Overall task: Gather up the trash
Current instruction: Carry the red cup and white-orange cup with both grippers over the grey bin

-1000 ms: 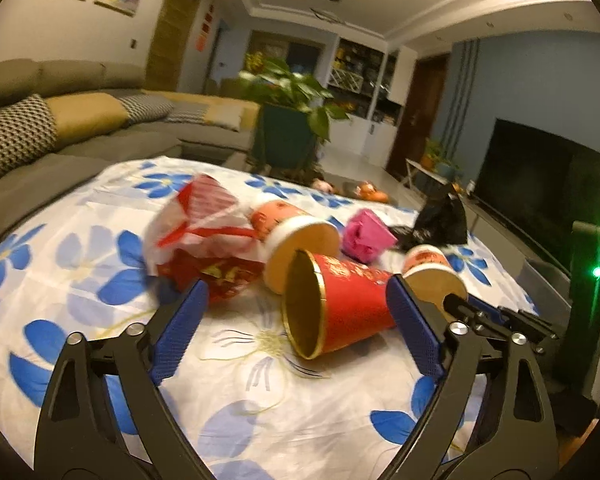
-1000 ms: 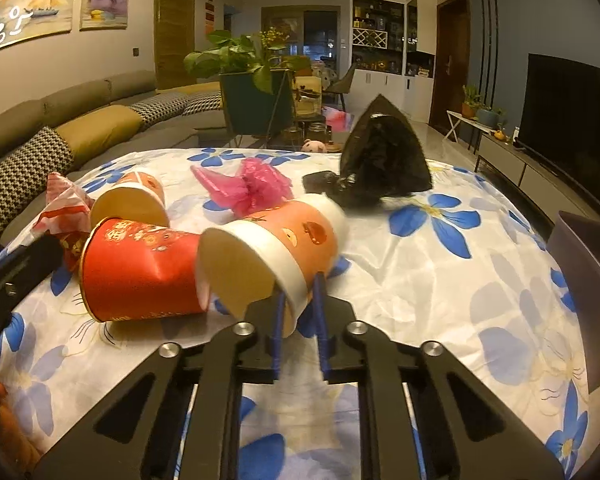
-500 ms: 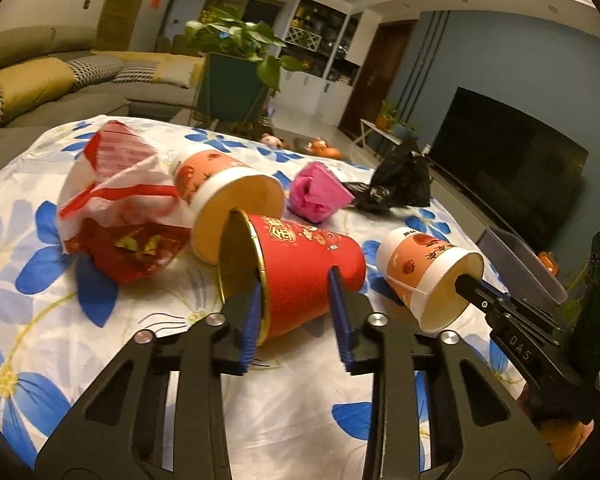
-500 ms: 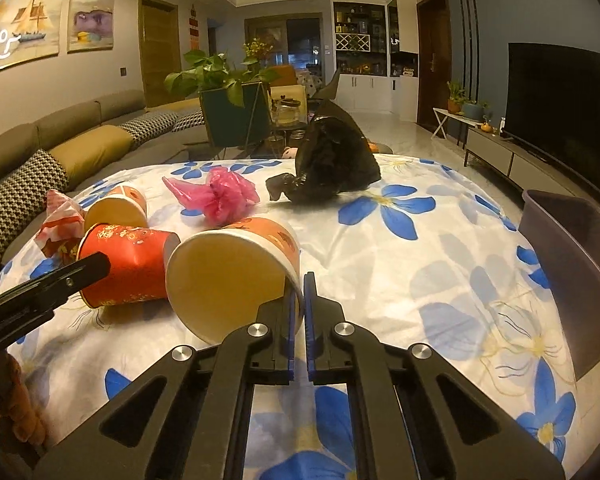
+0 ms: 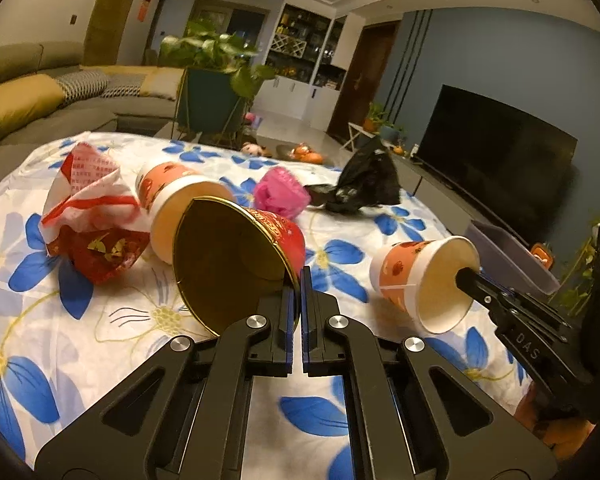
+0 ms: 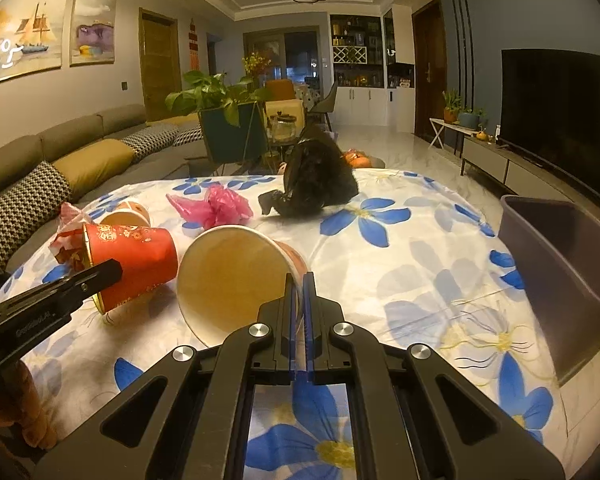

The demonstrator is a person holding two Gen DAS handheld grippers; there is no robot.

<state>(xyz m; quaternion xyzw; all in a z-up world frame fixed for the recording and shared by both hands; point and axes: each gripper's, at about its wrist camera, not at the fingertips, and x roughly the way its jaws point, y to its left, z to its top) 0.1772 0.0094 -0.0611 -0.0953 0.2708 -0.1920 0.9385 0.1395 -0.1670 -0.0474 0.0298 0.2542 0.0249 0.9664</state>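
My left gripper [image 5: 300,276] is shut on the rim of a red paper cup with a gold inside [image 5: 228,264], lifted off the table; it also shows in the right wrist view [image 6: 136,260]. My right gripper [image 6: 299,280] is shut on the rim of an orange paper cup [image 6: 232,280], which shows in the left wrist view [image 5: 424,276] too. A second orange cup [image 5: 172,200], a red-and-white wrapper [image 5: 92,208], a pink bag [image 5: 282,192] and a black bag [image 5: 364,184] lie on the floral tablecloth [image 5: 100,320].
A grey bin [image 6: 568,264] stands at the table's right edge; it also shows in the left wrist view [image 5: 508,252]. A sofa [image 6: 60,160] runs along the left. A potted plant [image 6: 228,120] stands beyond the table. A TV [image 6: 560,108] is on the right.
My left gripper went from wide open to shut on the red cup's rim and raised it. My right gripper lifted the orange cup and carried it rightward, nearer the bin.
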